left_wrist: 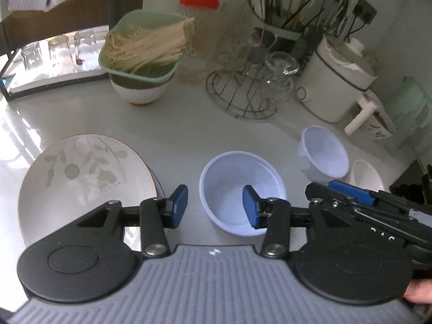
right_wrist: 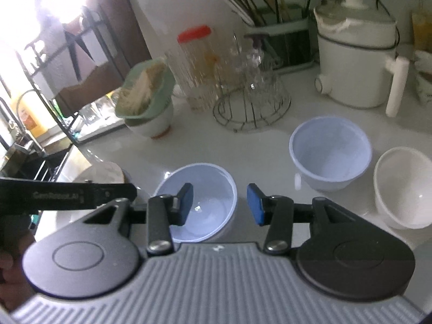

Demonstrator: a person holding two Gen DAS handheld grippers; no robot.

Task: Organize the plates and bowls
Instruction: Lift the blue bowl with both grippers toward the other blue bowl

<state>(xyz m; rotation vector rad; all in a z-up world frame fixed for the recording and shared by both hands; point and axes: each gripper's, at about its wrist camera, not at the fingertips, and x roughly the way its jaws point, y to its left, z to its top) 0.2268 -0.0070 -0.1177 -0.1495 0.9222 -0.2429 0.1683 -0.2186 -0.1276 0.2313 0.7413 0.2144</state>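
A pale blue bowl (left_wrist: 237,189) stands on the white counter just ahead of my open, empty left gripper (left_wrist: 214,206); its right pad hangs over the bowl. A leaf-patterned plate (left_wrist: 81,178) lies at the left, on top of another dish. A second blue bowl (left_wrist: 325,152) and a white bowl (left_wrist: 365,174) stand at the right. In the right wrist view my right gripper (right_wrist: 220,206) is open and empty above the near blue bowl (right_wrist: 205,197), with the second blue bowl (right_wrist: 330,152) and the white bowl (right_wrist: 402,186) to its right. The right gripper's body shows in the left wrist view (left_wrist: 378,210).
A white bowl with a green basket of sticks (left_wrist: 145,54) stands at the back. A wire rack with glasses (left_wrist: 253,86), a red-lidded jar (left_wrist: 198,27), a utensil holder (left_wrist: 283,8) and a white pot (left_wrist: 340,81) line the back. A sink rack (right_wrist: 35,135) is at the left.
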